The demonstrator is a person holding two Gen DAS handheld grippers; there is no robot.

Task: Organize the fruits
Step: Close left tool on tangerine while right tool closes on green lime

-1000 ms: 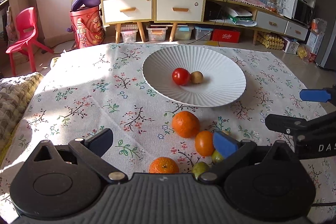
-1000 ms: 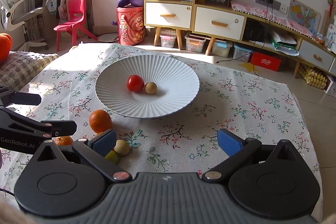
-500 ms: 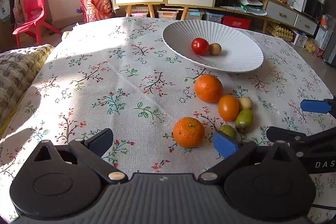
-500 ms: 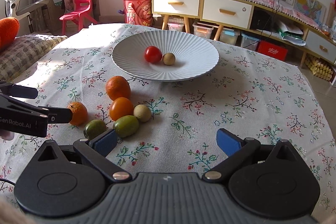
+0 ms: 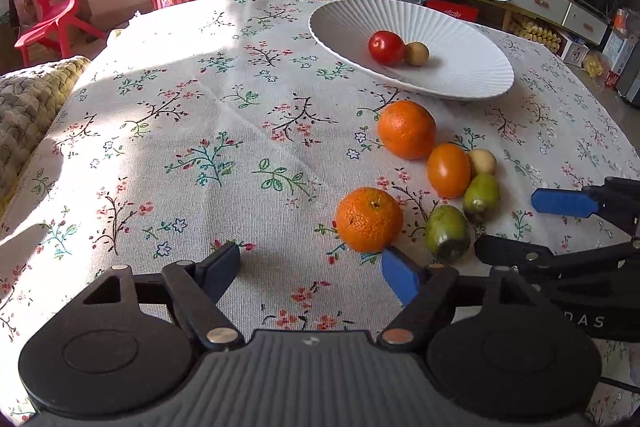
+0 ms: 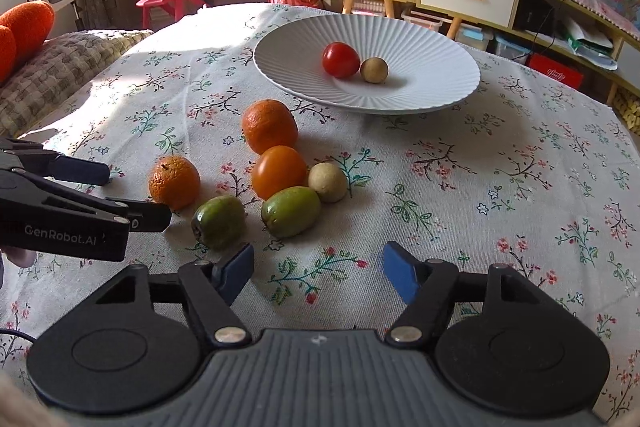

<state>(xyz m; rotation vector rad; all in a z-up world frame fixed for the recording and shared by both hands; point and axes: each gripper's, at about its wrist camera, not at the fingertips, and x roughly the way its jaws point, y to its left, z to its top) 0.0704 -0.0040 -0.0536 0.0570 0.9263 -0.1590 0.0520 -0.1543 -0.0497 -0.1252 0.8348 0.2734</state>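
Left gripper [image 5: 310,273] and right gripper [image 6: 318,273]: both spread wide and empty, low over the tablecloth [image 5: 200,107].

Six loose fruits [image 6: 276,171] crowd together short of the plate [image 6: 440,67]; reach into that cluster and your outer finger may nudge a neighbour rolling toward the edge.

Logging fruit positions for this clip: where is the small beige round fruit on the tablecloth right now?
In the right wrist view the small beige fruit lies on the tablecloth, at the cluster's right edge, beside the smooth orange fruit and a green fruit.
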